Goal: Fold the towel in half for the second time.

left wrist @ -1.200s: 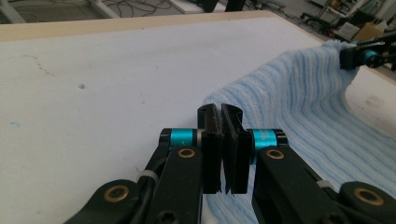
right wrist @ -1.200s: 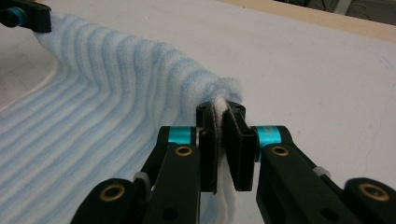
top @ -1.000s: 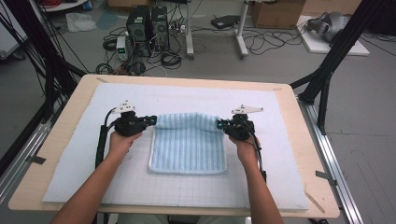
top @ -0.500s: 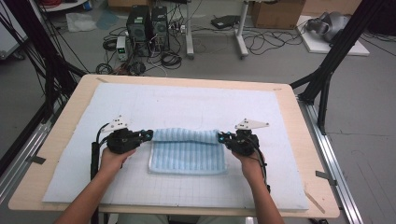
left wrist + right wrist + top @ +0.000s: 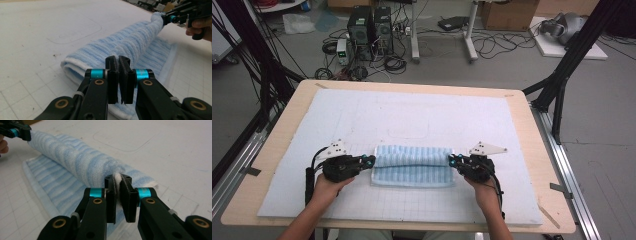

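Both grippers, left (image 5: 368, 161) and right (image 5: 453, 161), each clenched on a corner of the towel (image 5: 412, 172), have drawn its far edge nearer over the mat (image 5: 412, 115); fold nearly closed.

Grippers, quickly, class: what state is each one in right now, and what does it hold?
Left gripper: closed, pinching one corner of the blue striped towel.
Right gripper: closed, pinching the towel's opposite corner.
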Demonstrator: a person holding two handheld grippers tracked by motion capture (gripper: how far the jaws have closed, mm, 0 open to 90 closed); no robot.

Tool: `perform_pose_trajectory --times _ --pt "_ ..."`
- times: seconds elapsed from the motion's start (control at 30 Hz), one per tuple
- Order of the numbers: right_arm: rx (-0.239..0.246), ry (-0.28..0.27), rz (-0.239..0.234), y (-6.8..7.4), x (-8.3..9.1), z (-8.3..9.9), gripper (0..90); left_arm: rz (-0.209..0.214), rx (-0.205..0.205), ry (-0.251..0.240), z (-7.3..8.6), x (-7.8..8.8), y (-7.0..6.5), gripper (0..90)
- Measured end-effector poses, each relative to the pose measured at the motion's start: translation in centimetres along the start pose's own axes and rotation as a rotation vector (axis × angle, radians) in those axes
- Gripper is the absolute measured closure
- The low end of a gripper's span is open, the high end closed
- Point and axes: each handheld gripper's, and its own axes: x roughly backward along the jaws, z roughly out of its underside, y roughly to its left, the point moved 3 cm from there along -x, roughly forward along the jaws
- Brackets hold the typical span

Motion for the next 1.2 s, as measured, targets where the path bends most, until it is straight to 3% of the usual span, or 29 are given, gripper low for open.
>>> perform_pose_trajectory --times 0.23,0.37,0.43,0.5,0.57,0.63,0.7,0.8,0.83,0.97,1.2 --pt "0.033 0.024 0.011 0.9 0.8 0.9 83.3 0.012 -0.001 0.027 0.9 0.3 -0.9 85.2" --pt "0.024 0.036 0.016 0.8 1.0 1.4 83.4 0.004 -0.002 0.04 1.2 0.4 -1.0 83.7" --pt "0.028 0.043 0.022 0.8 1.1 1.6 83.0 0.001 0.026 0.04 1.3 0.5 -0.8 78.0" --pt "0.026 0.043 0.019 0.7 1.2 1.7 80.8 -0.02 0.051 0.026 1.1 0.6 -0.6 66.2" --pt "0.024 0.037 0.021 0.7 1.3 1.7 73.9 -0.043 0.052 -0.002 0.8 0.9 -0.4 59.2" --pt "-0.002 0.023 0.022 0.7 1.6 1.5 64.2 -0.062 0.045 -0.023 0.4 1.2 -0.3 57.0" --pt "-0.039 -0.036 -0.005 0.8 2.3 0.8 58.8 -0.071 0.035 -0.033 0.2 1.2 -0.3 56.6" --pt "-0.024 -0.11 -0.012 1.4 3.0 -0.6 53.8 -0.084 0.028 -0.021 -0.1 0.7 -0.2 55.0" --pt "-0.021 -0.11 -0.013 1.6 3.0 -0.7 53.2 -0.088 0.02 -0.018 -0.2 0.5 -0.3 54.8" --pt "0.017 -0.032 0.013 2.3 1.3 -0.3 52.3 -0.088 -0.004 0.012 -0.5 -0.9 -0.6 54.9" --pt "0.091 0.124 0.09 2.6 -2.1 0.9 45.9 -0.1 0.006 0.149 0.7 -3.1 -0.5 60.6"
